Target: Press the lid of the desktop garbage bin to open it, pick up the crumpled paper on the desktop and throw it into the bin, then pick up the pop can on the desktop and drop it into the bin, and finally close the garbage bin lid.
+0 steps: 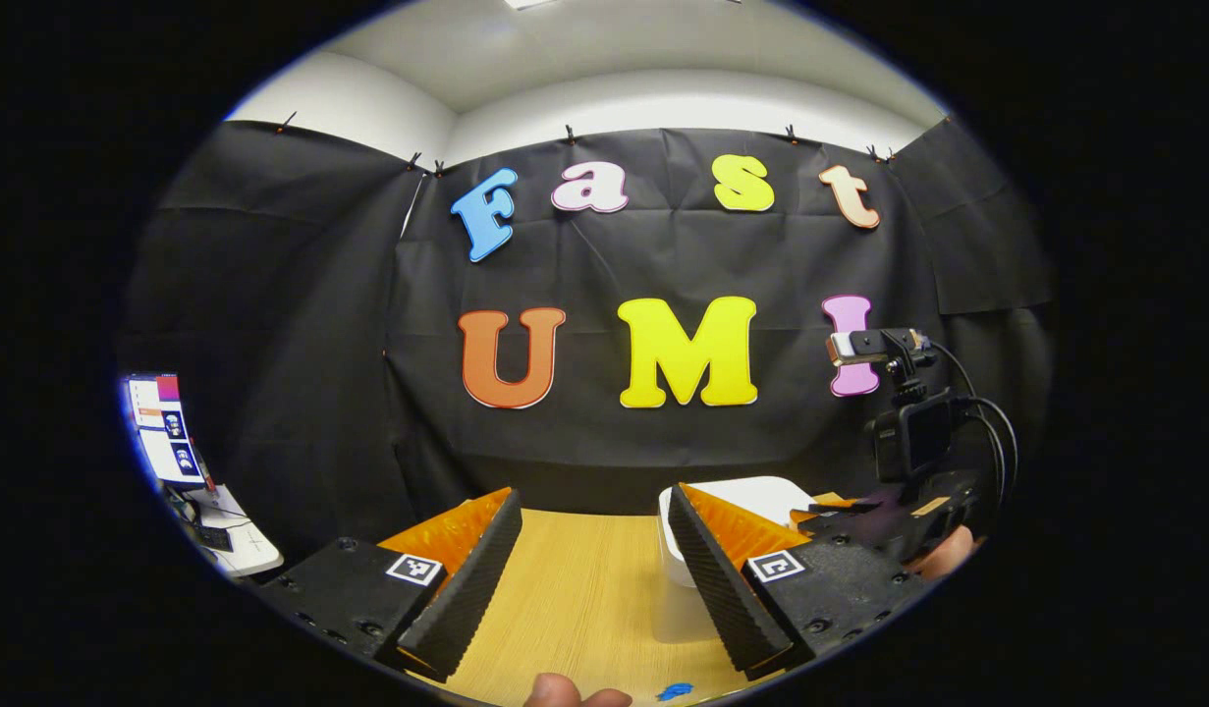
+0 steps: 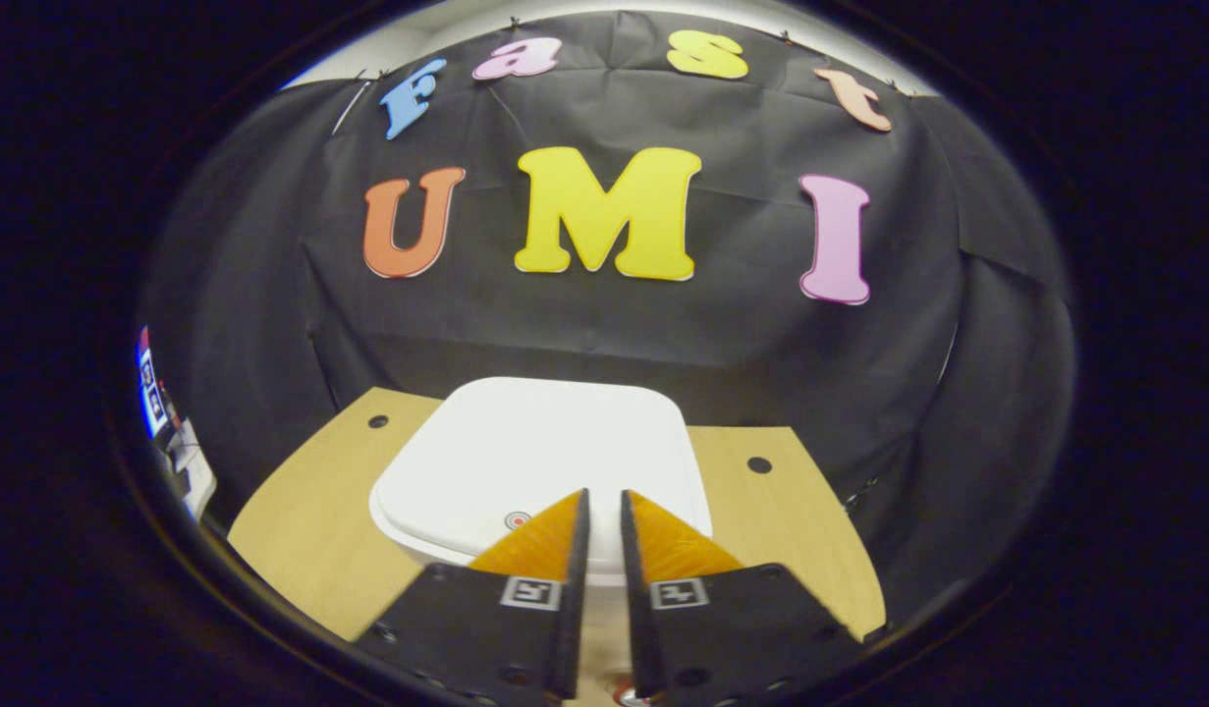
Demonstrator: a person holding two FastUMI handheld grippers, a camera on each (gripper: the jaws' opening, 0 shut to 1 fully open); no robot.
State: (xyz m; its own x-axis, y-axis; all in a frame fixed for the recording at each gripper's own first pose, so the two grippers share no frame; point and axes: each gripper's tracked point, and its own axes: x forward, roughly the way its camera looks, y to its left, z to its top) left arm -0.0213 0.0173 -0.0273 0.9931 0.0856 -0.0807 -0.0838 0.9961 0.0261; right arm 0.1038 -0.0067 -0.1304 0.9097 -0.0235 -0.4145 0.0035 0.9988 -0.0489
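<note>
Right gripper (image 2: 604,496), jaws nearly together, hangs over the closed bin lid (image 2: 535,447). Press squarely at its front edge. Left gripper (image 1: 594,520) waits, jaws spread.

I see the bin (image 2: 540,462) as a white plastic tub w/ a rounded-square lid (image 2: 525,442), standing upright on the wooden desk (image 2: 300,530). Lid is down, flat and flush on the body, so bin is closed. Small round red-ringed mark (image 2: 515,519) sits on the lid's near edge, approx mid-width. Rel. to the desk: bin stands mid-width, toward the back, between the two dark holes in the desktop. In the left gripper view, the bin (image 1: 751,496) shows a white lid over a paler, translucent-looking body.
</note>
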